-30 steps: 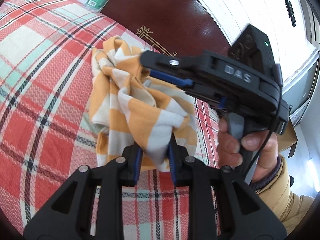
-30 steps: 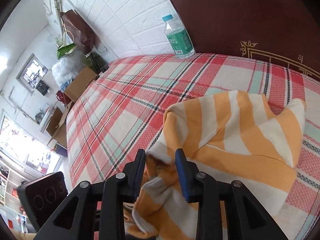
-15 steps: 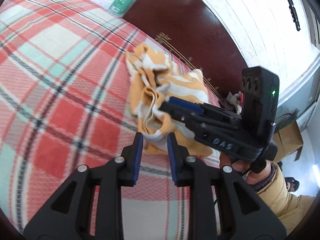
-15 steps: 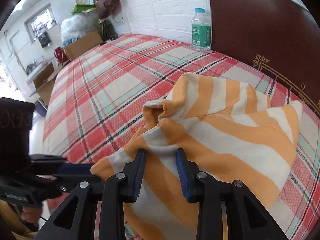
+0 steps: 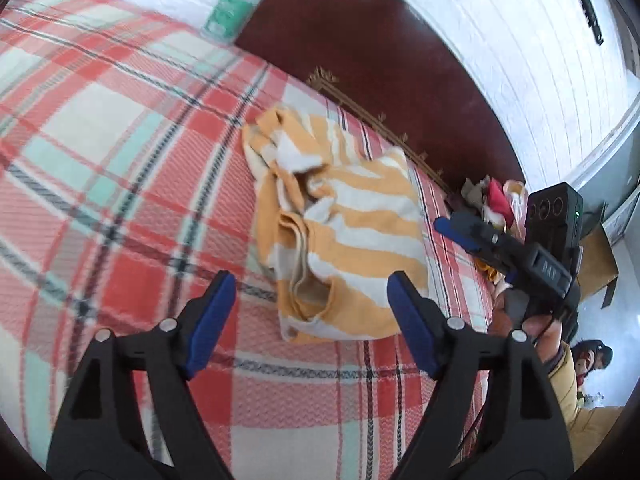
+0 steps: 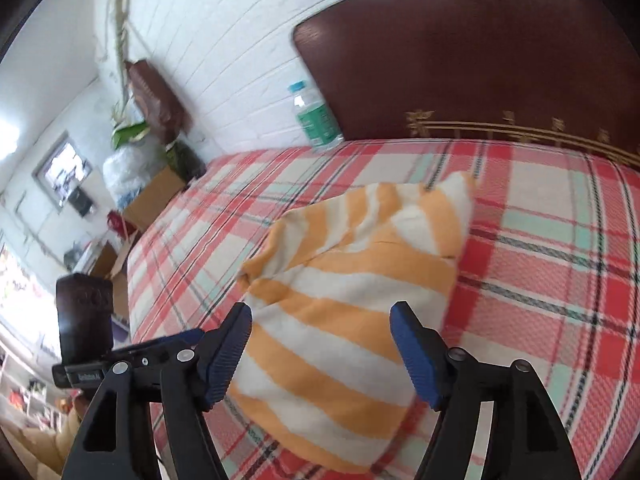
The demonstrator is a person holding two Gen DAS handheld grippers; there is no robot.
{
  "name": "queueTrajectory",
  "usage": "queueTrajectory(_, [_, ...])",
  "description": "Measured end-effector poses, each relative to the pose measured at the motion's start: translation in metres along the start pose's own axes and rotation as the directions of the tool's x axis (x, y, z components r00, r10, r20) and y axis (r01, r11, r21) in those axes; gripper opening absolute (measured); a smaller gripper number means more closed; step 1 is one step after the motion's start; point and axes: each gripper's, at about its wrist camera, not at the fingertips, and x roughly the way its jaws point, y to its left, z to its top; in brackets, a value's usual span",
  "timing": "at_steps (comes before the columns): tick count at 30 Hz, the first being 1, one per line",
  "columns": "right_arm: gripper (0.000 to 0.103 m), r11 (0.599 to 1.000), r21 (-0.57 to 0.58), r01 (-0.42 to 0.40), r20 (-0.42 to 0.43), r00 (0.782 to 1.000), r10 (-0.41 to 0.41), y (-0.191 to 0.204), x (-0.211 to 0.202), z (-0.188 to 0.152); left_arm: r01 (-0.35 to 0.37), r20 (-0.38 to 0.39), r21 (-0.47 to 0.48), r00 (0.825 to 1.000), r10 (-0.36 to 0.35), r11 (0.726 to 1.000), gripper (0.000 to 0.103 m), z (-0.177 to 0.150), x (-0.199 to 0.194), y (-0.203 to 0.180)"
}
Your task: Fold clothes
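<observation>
An orange-and-white striped garment (image 5: 336,236) lies in a loose folded heap on the plaid bedspread (image 5: 120,168), near the headboard. My left gripper (image 5: 312,316) is open and empty, just short of the garment's near edge. My right gripper (image 6: 320,344) is open and empty, with the garment (image 6: 352,280) lying on the bed beyond its fingers. The right gripper also shows in the left wrist view (image 5: 456,226), to the right of the garment. The left gripper shows at the lower left of the right wrist view (image 6: 176,340).
A dark red headboard (image 5: 380,52) stands behind the bed. A water bottle (image 6: 316,118) stands at the bed's far corner by the white brick wall. Cardboard boxes and bags (image 6: 152,196) sit beside the bed. Small cloth items (image 5: 492,196) lie by the headboard's right end.
Both grippers were shut on the garment and have opened and let go. The garment has dropped onto the bed. Both grippers have pulled back from it.
</observation>
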Motion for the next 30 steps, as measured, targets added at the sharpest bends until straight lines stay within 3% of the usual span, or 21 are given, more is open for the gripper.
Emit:
queueTrajectory(3, [0.079,0.988,0.157,-0.001,0.012,1.0,0.0,-0.043,-0.005,0.0,0.008,-0.083,-0.028,0.997,-0.011,1.0,0.079,0.0,0.022,0.002])
queueTrajectory(5, [0.079,0.973,0.228,-0.027,-0.008,1.0,0.029,-0.061,0.004,-0.002,0.018,-0.097,-0.033,0.995,-0.021,0.999,0.079,-0.001,0.028,0.002])
queueTrajectory(14, [0.079,0.971,0.193,-0.142,-0.044,0.987,0.154,-0.058,0.06,0.007,0.097,-0.167,-0.021,0.981,-0.099,0.995,0.08,0.001,0.044,-0.008])
queueTrajectory(16, [0.079,0.968,0.193,-0.158,-0.042,0.985,0.169,-0.054,0.066,0.009,0.098,-0.167,-0.034,0.981,-0.102,0.995,0.074,0.002,0.047,-0.007])
queueTrajectory(17, [0.075,0.971,0.185,-0.154,-0.046,0.985,0.165,-0.052,0.069,0.009,0.1,-0.169,-0.053,0.98,-0.108,0.994,0.069,0.003,0.048,-0.004])
queueTrajectory(18, [0.071,0.974,0.179,-0.14,-0.053,0.987,0.152,-0.05,0.071,0.009,0.103,-0.17,-0.073,0.979,-0.114,0.992,0.052,0.004,0.049,-0.002])
queueTrajectory(19, [0.057,0.97,0.196,-0.145,-0.063,0.985,0.16,-0.051,0.072,0.01,0.105,-0.172,-0.093,0.978,-0.12,0.99,0.039,0.004,0.051,0.001])
queueTrajectory(20, [0.027,0.965,0.214,-0.151,-0.072,0.983,0.169,-0.053,0.072,0.01,0.107,-0.173,-0.113,0.977,-0.126,0.988,0.033,0.005,0.052,0.004])
queueTrajectory(25, [0.022,0.92,0.32,-0.226,-0.038,0.967,0.251,-0.049,0.068,0.013,0.135,-0.137,-0.121,0.979,-0.151,0.983,0.027,0.015,0.035,0.003])
queueTrajectory(30, [0.022,0.876,0.303,-0.375,0.04,0.924,0.381,-0.004,0.057,0.04,0.169,-0.023,-0.072,0.985,-0.171,0.983,0.027,0.047,-0.031,0.01])
